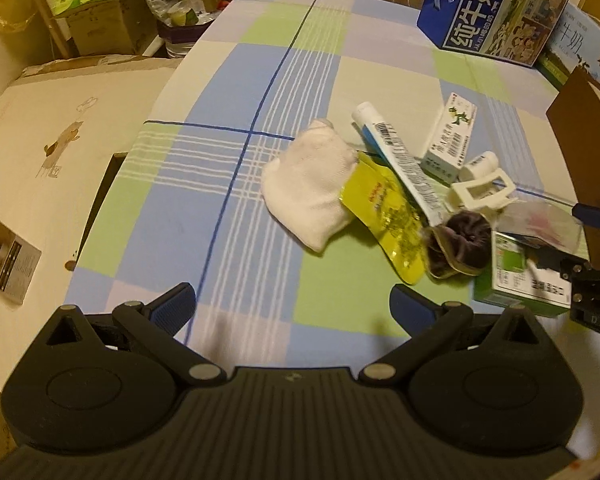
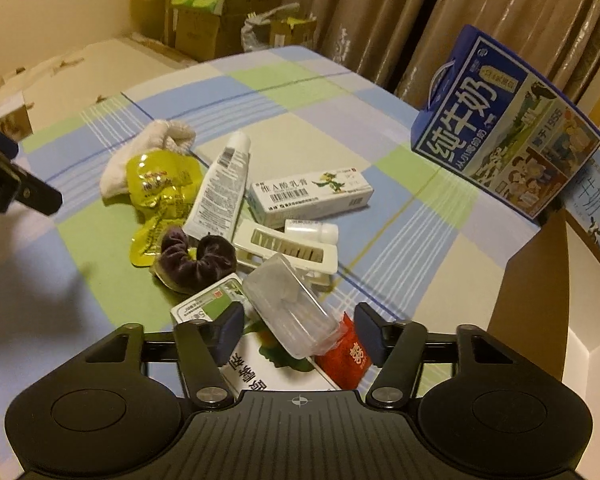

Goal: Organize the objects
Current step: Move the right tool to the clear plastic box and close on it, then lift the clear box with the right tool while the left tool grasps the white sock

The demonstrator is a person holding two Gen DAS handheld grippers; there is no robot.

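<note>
A pile of small items lies on the checked tablecloth [image 1: 220,216]: a white sock [image 1: 312,188], a yellow pouch [image 1: 388,220], a white tube [image 2: 220,192], a long white box [image 2: 308,198], a white hair claw [image 2: 288,250], a dark scrunchie [image 2: 198,258] and a green-white box [image 2: 208,304]. A clear plastic case [image 2: 292,312] rests tilted on that box, between the fingers of my right gripper [image 2: 300,330], which stands open around it; a red packet [image 2: 348,356] lies beside it. My left gripper [image 1: 292,304] hovers open over bare cloth, short of the sock.
A blue milk carton [image 2: 508,128] stands at the table's far right. An open cardboard box [image 2: 540,300] with a brown flap sits right of my right gripper. Stacked cardboard boxes [image 1: 100,12] fill the far left corner. A cream cardboard surface [image 1: 60,140] adjoins the table's left edge.
</note>
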